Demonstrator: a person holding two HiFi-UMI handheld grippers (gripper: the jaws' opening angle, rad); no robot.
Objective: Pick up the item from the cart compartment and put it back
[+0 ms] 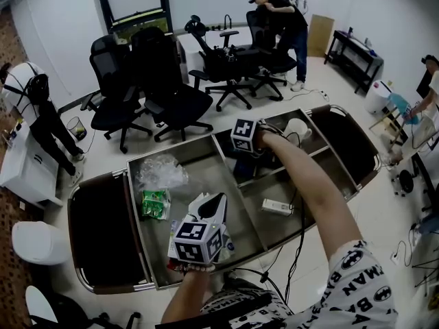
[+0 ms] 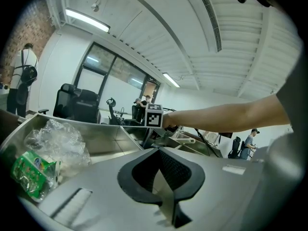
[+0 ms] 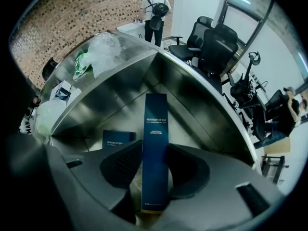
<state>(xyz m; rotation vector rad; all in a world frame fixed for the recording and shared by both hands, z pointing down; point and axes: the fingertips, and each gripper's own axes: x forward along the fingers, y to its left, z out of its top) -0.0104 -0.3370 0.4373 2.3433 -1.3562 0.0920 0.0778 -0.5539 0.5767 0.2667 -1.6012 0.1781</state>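
Observation:
A tall dark blue box stands upright between the pads of my right gripper, which is shut on it. The box is held over the floor of a steel cart compartment. A second dark blue box lies flat on that floor just to the left. In the head view the right gripper reaches down into the cart's middle compartment, its jaws hidden in shadow. My left gripper hovers over the near left compartment, jaws together and empty; in its own view the left gripper holds nothing.
A crumpled clear plastic bag and a green packet lie in the left compartment. A white flat item and a white jug sit in compartments to the right. Office chairs and people stand behind the cart.

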